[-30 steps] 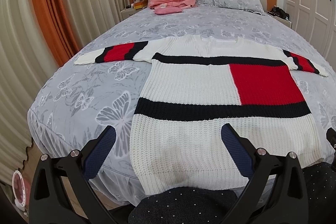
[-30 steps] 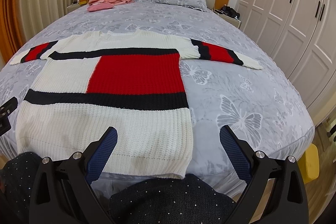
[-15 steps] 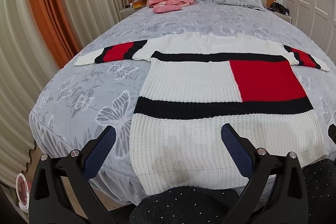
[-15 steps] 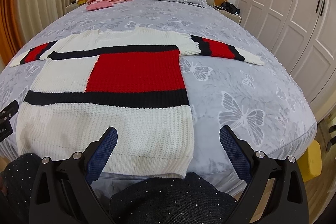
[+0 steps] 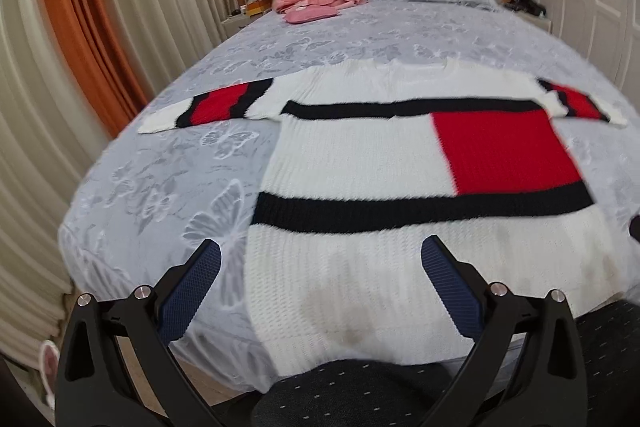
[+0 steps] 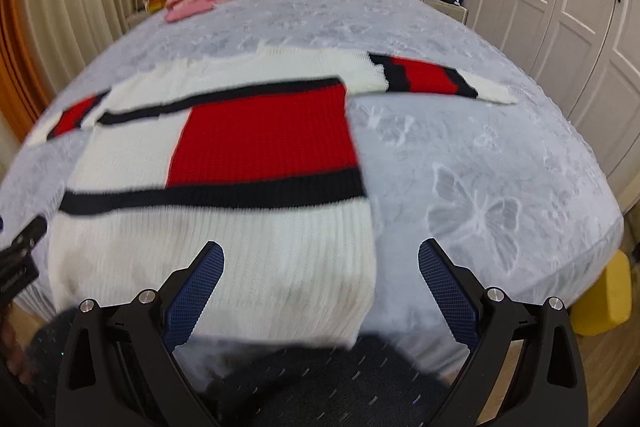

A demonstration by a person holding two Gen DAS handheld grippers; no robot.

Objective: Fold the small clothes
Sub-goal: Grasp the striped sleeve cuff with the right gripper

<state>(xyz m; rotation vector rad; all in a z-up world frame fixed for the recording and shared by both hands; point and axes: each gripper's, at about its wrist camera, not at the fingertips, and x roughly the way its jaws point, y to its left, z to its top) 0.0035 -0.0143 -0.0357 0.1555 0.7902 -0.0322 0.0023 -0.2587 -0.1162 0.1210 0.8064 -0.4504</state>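
Clearly the sweater [image 5: 360, 163] is soft, floppy knit; both wide-open claws, left claw [image 5: 320, 259] and right claw [image 6: 320, 259], should pinch its hem corners.

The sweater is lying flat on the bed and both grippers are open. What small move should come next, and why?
Probably reach the left gripper forward to the sweater's left sleeve and pinch its cuff, ready to fold it inward. The sweater lies spread flat on the bed with both sleeves stretched out, and both grippers hover open and empty near the hem, the right gripper included.
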